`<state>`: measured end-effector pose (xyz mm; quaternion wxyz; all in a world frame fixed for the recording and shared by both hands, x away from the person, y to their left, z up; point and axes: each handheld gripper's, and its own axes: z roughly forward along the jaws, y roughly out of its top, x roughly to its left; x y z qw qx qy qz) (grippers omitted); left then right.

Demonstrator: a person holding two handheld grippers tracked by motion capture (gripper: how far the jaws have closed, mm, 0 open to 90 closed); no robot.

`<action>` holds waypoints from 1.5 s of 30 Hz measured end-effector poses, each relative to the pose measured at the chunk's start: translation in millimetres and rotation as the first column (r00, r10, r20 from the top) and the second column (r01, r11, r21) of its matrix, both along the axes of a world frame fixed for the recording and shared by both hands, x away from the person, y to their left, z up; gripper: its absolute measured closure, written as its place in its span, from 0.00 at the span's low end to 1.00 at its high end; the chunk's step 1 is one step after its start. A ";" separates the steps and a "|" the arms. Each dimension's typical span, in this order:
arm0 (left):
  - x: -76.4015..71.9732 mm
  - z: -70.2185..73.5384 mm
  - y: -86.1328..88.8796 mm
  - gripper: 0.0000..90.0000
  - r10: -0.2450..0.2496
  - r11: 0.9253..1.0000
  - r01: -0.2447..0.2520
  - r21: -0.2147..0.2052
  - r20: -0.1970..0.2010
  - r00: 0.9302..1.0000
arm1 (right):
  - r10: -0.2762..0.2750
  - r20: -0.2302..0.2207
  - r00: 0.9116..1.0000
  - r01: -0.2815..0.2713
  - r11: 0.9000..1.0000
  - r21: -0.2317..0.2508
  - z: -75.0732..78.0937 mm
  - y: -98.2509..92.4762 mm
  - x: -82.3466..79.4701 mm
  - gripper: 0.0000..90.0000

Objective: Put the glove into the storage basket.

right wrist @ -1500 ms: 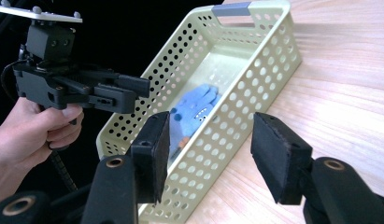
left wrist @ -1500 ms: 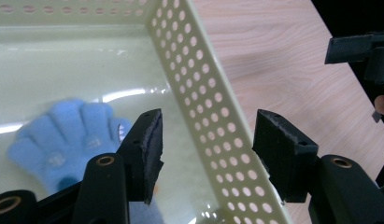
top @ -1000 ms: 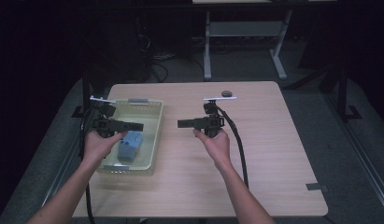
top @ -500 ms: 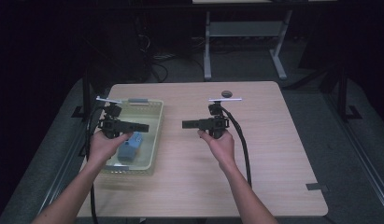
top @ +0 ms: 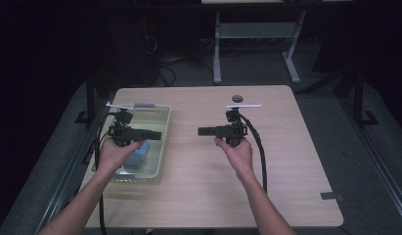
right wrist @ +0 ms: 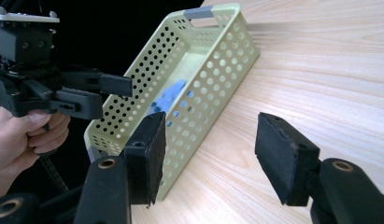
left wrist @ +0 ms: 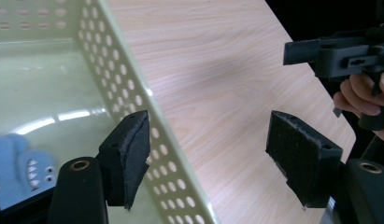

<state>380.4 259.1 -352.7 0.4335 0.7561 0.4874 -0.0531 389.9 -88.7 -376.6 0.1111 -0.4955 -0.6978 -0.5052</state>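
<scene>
We see a blue soft toy shark [top: 138, 155] lying in the near half of the pale green perforated plastic basket [top: 162, 142] at the desk's [top: 286, 161] left edge. Our left claw [top: 152, 134] hovers over the basket, jaws released, nothing between them. Our right claw [top: 206, 131] hangs mid-desk pointing at the basket, also released and empty; its jaws have just been opening. We judge the toy light, squashy, not fragile and not slippery; pinch it across the plump body. The basket looks light too, stiff-walled; take its rim.
</scene>
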 end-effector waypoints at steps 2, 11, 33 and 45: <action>-0.4 -0.5 -3.9 0.34 -0.005 1.000 0.005 -0.004 0.002 1.000 | -0.006 -0.002 1.000 0.006 1.000 0.002 -1.2 -4.9 -0.4 0.47; -0.4 0.5 -25.3 0.32 -0.034 0.999 0.035 -0.018 0.016 0.999 | -0.048 -0.004 0.999 0.048 0.999 0.015 -3.8 -26.1 -5.1 0.44; -10.5 -5.8 -72.1 0.31 -0.109 0.994 0.110 -0.023 0.025 0.994 | -0.112 -0.017 0.994 0.112 0.994 -0.002 -10.8 -73.2 -21.9 0.37; -17.7 -12.4 -99.6 0.31 -0.156 0.987 0.157 -0.023 0.024 0.987 | -0.148 -0.017 0.989 0.147 0.989 -0.021 -16.0 -99.5 -32.6 0.36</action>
